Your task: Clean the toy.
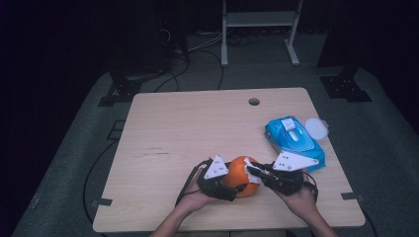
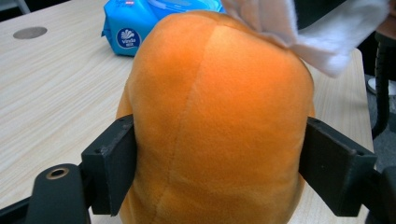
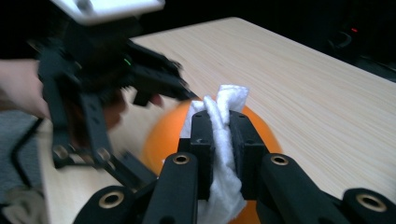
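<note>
An orange plush toy (image 1: 241, 174) stands on the wooden table (image 1: 197, 128) near its front edge. My left gripper (image 1: 231, 189) comes in from the left, and its black jaws press on both sides of the orange plush toy (image 2: 219, 93). My right gripper (image 1: 257, 174) is shut on a white wipe (image 3: 223, 105) and holds it against the toy's top. In the left gripper view the wipe (image 2: 299, 32) lies over the toy's upper right. The right gripper (image 3: 220, 126) has the toy (image 3: 268, 135) right behind its jaws.
A blue pack of wipes (image 1: 295, 140) lies at the table's right edge, just behind my right hand, with a round white lid (image 1: 316, 128) beside it. A cable hole (image 1: 254, 101) sits near the far edge. A white metal frame (image 1: 259, 19) stands on the floor beyond.
</note>
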Motion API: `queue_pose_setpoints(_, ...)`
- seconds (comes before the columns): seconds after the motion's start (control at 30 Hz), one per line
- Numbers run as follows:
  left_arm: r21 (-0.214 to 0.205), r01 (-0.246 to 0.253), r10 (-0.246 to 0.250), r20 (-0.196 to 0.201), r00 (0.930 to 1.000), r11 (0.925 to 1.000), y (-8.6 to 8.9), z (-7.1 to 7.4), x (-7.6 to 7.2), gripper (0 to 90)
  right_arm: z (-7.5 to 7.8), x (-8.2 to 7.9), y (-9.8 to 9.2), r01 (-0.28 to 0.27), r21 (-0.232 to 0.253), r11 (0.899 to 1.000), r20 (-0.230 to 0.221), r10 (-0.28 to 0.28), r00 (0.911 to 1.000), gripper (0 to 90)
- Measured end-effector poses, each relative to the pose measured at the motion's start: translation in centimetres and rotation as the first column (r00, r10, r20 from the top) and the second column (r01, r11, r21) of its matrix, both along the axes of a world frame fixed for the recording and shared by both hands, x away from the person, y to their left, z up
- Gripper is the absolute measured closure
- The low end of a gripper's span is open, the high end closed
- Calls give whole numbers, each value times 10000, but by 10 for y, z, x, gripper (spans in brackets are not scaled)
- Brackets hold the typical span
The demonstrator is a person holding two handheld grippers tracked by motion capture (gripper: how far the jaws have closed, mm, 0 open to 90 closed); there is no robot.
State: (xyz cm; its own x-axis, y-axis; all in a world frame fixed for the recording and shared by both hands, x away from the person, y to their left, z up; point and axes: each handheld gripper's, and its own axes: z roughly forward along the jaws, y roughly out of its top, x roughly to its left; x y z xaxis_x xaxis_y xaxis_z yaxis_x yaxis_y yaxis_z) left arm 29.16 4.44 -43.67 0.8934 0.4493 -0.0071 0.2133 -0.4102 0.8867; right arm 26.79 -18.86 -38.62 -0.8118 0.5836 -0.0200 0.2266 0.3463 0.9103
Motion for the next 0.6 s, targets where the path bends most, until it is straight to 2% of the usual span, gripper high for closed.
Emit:
queue_pose_setpoints(0.03, 111, 61, -63, 184, 9998, 9999, -2, 0, -2, 194, 1, 0, 2, -64, 28, 10000, -37, 64, 10000, 804)
queue_pose_setpoints(0.13, 220, 106, -114, 378, 9992, 9997, -5, -1, -5, 196, 2, 5, 5, 45, 150, 9999, 9, -45, 10000, 800)
queue_pose_setpoints(0.23, 113, 165, -169, 313, 9994, 9998, -2, -1, -2, 196, 1, 11, -3, 395, 319, 9987, -148, -390, 9991, 800)
queue_pose_setpoints(0.33, -8, 5, -5, 220, 9998, 10000, -1, 0, 0, 195, -1, 14, -14, 355, 233, 9991, -285, -349, 9990, 805)
queue_pose_setpoints(0.4, -161, -188, 189, 52, 9998, 9997, 1, 0, 3, 195, -1, 10, -15, 315, 32, 9995, -100, -315, 9995, 806)
queue_pose_setpoints(0.47, -210, -370, 369, -23, 9993, 9991, 0, 0, 2, 200, 0, 4, -11, 116, 64, 9999, -128, -116, 9999, 807)
queue_pose_setpoints(0.53, -35, -240, 241, 245, 9994, 9997, -3, 0, -1, 214, 2, 0, -1, -71, -123, 9999, 35, 72, 10000, 806)
queue_pose_setpoints(0.6, 205, 121, -132, 560, 9983, 9997, -8, -1, -7, 220, 4, -1, 7, -201, -139, 9997, 172, 204, 9996, 806)
